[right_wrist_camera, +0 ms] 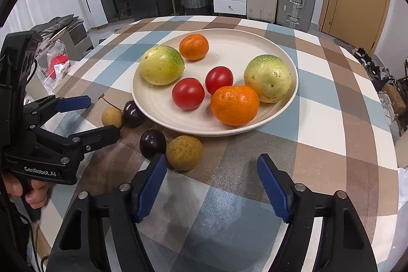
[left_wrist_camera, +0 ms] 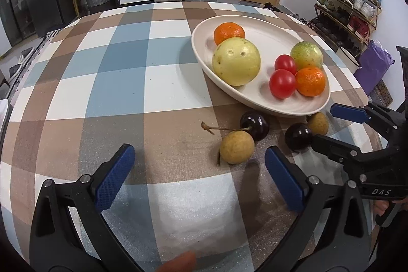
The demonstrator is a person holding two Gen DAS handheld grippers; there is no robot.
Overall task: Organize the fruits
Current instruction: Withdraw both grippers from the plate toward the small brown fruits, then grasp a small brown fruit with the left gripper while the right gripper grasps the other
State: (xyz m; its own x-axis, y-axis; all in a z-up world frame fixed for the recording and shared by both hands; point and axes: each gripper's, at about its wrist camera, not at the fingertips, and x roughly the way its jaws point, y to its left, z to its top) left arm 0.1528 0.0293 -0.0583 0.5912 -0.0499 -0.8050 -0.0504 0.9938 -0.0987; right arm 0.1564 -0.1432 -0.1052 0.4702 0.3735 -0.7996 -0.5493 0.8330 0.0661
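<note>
Glossy round cherries beside matte plate

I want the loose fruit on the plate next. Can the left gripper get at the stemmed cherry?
Probably yes: the left gripper is open, but a longan lies directly before the cherry.

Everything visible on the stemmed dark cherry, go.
The dark glossy cherry with the long stem lies on the checked tablecloth, off the cream plate and close by its near rim. Skin is near-black, smooth and shiny. Its thin tan stem points away sideways. A round tan longan sits against it. No gripper touches it.
</note>
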